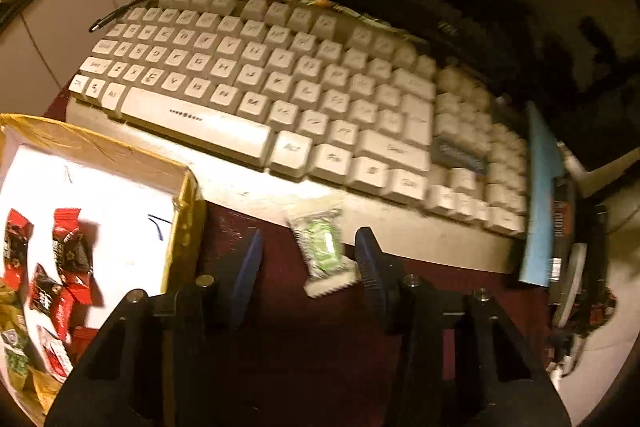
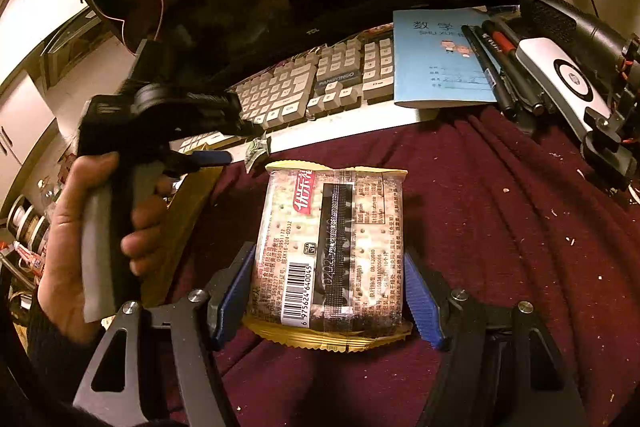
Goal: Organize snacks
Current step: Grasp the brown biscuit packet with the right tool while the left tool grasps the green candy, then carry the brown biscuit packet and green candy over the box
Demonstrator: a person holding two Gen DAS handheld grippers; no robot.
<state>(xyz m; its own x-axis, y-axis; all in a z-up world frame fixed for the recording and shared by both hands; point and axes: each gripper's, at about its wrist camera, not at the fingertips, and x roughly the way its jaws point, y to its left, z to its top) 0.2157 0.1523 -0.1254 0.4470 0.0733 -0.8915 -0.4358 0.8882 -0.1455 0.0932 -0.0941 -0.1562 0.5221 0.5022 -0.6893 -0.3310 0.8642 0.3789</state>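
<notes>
Risk one: my left gripper [image 1: 308, 259] has half-wide jaws straddling the green candy [image 1: 322, 251] untouched, so closing may flick it under the keyboard [image 1: 280, 95]. My right gripper [image 2: 330, 291] jaws pinch the cracker pack [image 2: 332, 251]; it may slip.

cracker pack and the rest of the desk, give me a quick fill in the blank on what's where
1. The cracker pack sits between the fingers of the ____ gripper.
2. The small green candy lies between the left gripper's fingers, just in front of the ____.
3. The red snack packets lie inside the ____.
4. The pens lie beside a ____ notebook.

Missing words: right; keyboard; box; blue
</notes>
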